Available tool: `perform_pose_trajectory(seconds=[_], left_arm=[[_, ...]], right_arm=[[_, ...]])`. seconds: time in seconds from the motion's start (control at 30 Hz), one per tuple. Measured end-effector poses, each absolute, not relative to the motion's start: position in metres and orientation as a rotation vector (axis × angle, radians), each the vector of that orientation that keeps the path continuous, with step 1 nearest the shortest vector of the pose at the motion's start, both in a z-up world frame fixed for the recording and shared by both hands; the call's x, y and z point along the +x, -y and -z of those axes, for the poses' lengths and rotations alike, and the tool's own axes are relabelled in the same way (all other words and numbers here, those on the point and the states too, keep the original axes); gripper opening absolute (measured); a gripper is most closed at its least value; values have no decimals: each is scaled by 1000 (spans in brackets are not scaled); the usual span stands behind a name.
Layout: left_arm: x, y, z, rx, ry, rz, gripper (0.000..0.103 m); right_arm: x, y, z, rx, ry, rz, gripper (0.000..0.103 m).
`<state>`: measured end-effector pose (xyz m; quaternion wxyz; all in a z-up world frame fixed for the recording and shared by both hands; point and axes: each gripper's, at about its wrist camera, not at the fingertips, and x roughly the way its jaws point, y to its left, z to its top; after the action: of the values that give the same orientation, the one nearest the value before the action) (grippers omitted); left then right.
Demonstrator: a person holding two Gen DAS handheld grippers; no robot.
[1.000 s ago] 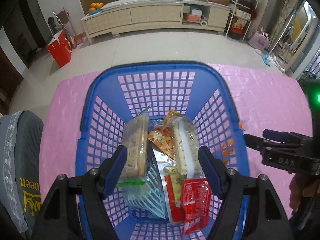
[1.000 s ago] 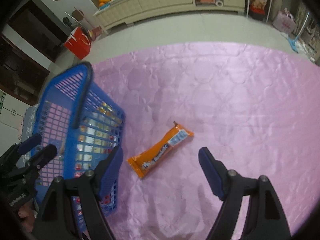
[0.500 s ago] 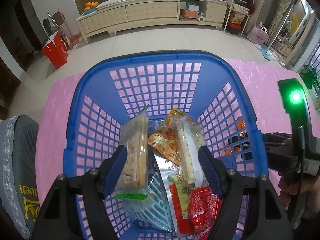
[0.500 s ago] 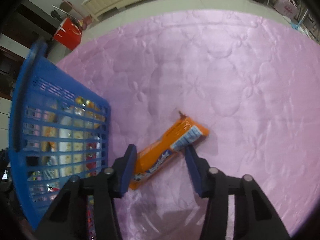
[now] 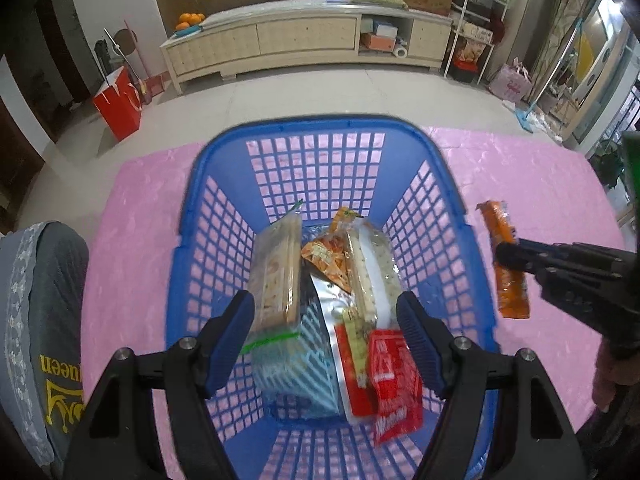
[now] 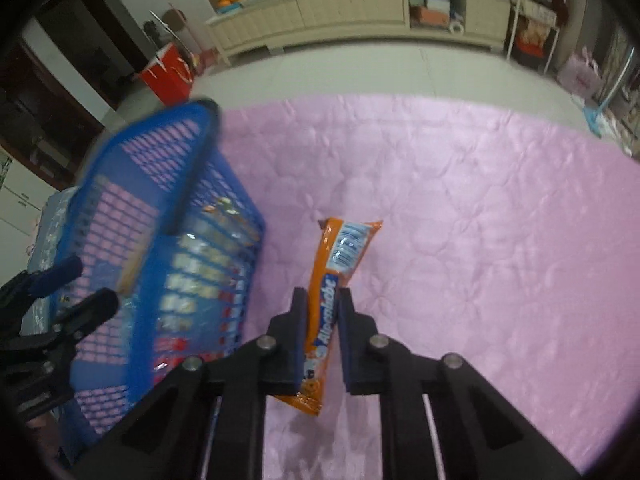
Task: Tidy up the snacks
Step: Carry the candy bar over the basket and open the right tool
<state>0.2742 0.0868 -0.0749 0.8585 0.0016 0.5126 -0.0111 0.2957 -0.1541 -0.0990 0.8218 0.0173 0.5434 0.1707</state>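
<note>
A blue plastic basket [image 5: 316, 148] stands on the pink tablecloth [image 5: 136, 240] and holds several snack packs [image 5: 332, 292]. My left gripper [image 5: 326, 332] is open and empty above the basket's near half. My right gripper [image 6: 323, 312] is shut on an orange snack bar [image 6: 340, 256] and holds it off the cloth, just right of the basket [image 6: 168, 216]. The bar also shows in the left wrist view [image 5: 506, 264], beside the basket's right wall, with the right gripper [image 5: 508, 258] pinching its middle.
A grey cushioned chair back [image 5: 40, 320] stands left of the table. Beyond the table is tiled floor, a long cream cabinet [image 5: 304, 40], a red bag [image 5: 118, 102] and cluttered shelves [image 5: 476, 44]. The pink cloth [image 6: 480, 220] stretches to the right.
My right gripper closed on the orange snack bar and lifted it off the cloth, turning it toward the basket. My left gripper stayed open over the basket and drew back a little.
</note>
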Motion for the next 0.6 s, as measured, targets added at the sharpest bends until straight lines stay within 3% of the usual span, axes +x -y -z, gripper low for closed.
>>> perform_pose_trajectory(seconds=[0.3, 0.6], left_arm=[[221, -85, 28, -17, -986, 40, 72], [187, -95, 1, -2, -913, 37, 72]], right_arm=[[247, 136, 30, 17, -1011, -415, 18], [218, 91, -5, -38, -920, -483, 18]])
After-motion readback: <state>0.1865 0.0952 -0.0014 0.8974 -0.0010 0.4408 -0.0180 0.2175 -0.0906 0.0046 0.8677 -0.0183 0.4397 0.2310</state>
